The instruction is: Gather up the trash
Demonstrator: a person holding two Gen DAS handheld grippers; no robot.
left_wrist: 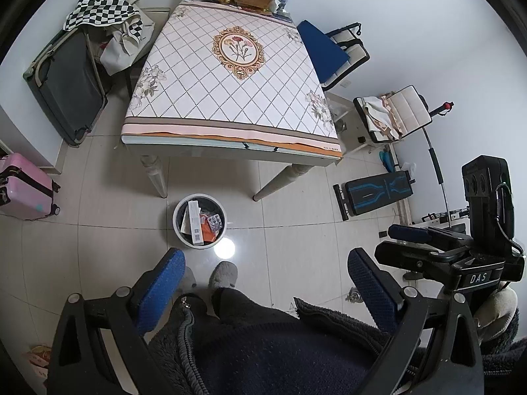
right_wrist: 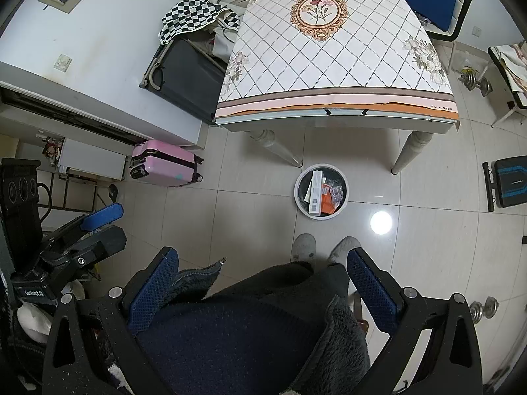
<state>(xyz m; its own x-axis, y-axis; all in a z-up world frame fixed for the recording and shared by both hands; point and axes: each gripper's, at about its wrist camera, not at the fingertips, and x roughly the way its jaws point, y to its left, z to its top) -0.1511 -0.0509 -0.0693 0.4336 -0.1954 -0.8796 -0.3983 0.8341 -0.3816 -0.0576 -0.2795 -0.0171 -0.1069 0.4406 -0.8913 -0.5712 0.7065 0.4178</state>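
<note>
Even indoor light, sharp focus; lamp glare on floor tiles (left_wrist: 225,247); heavy fisheye bending, dark corners.

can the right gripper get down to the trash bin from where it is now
Probably yes. The right gripper is open and holds nothing, and the trash bin stands on bare floor ahead of the slippers, just in front of the table, with nothing between.

Black gripper (left_wrist: 266,283) frames — blue textured pads (left_wrist: 161,293).

pink suitcase (left_wrist: 24,186) cut off at left edge
</note>
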